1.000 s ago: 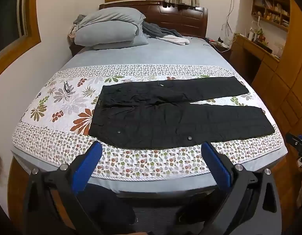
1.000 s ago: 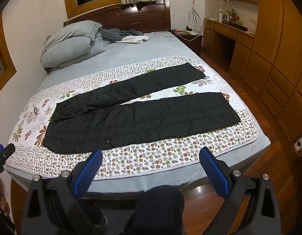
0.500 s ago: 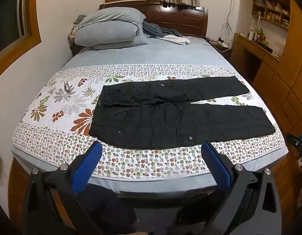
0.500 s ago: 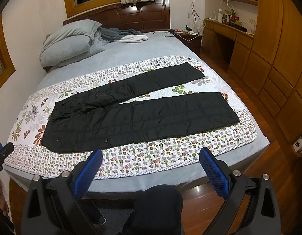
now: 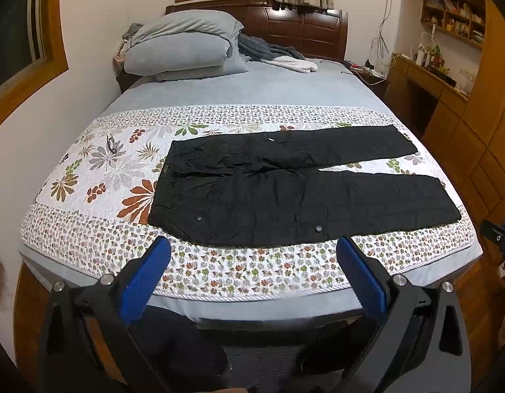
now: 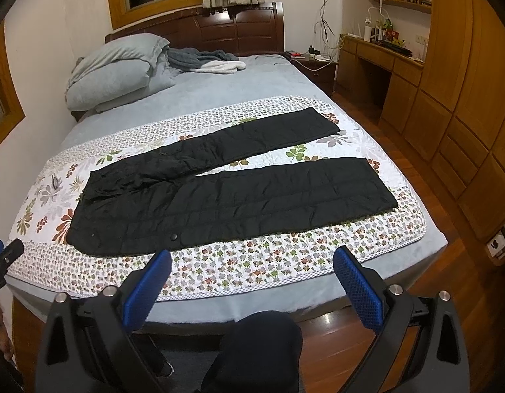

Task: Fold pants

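Black quilted pants [image 5: 285,193] lie flat on a floral quilt [image 5: 88,177] across the bed, waistband at the left, both legs spread apart toward the right. They also show in the right wrist view [image 6: 226,196]. My left gripper [image 5: 254,252] is open and empty, hovering over the bed's near edge, short of the near leg. My right gripper [image 6: 252,262] is open and empty, also over the near edge, short of the pants. The left gripper's tip shows at the left edge of the right wrist view [image 6: 3,258].
Grey pillows [image 5: 183,49] and crumpled blankets [image 5: 278,55] sit at the headboard. Glasses [image 5: 111,142] lie on the quilt left of the pants. A wooden desk [image 6: 383,62] and cabinets [image 6: 475,114] stand to the right. A dark knee [image 6: 262,350] is below the right gripper.
Both grippers have shifted very slightly; the view of the bed is nearly the same. The pants have not moved.
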`<state>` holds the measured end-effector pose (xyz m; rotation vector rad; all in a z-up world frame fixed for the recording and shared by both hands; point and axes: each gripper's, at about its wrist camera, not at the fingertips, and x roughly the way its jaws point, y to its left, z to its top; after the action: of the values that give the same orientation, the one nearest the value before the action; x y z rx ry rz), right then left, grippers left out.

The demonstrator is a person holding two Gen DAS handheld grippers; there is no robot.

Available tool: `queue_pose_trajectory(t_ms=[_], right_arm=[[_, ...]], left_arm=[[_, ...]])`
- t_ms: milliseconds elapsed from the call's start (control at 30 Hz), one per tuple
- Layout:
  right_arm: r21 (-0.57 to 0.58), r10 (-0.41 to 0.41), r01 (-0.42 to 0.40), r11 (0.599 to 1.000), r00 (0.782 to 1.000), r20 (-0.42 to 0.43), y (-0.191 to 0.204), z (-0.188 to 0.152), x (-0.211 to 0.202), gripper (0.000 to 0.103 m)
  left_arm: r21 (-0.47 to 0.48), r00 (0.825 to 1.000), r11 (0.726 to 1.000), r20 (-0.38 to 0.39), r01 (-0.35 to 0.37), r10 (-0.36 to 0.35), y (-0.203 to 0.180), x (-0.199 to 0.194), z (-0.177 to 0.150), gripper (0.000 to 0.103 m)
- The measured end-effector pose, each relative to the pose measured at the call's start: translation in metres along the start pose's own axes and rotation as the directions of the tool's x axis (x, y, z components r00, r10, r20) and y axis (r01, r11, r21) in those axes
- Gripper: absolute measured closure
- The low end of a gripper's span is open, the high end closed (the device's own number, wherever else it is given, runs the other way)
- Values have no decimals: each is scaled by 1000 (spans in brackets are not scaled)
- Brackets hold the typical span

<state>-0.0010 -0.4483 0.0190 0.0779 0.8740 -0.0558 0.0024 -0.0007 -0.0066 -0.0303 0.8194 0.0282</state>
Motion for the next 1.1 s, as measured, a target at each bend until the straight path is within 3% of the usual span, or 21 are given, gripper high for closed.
queue_pose_trajectory(t_ms=[1100], right_arm=[[-1, 1, -1, 1000, 1000, -7, 0, -2, 4, 3]], left_arm=[[-1, 1000, 1000, 4, -10, 10, 1, -1, 3, 2]])
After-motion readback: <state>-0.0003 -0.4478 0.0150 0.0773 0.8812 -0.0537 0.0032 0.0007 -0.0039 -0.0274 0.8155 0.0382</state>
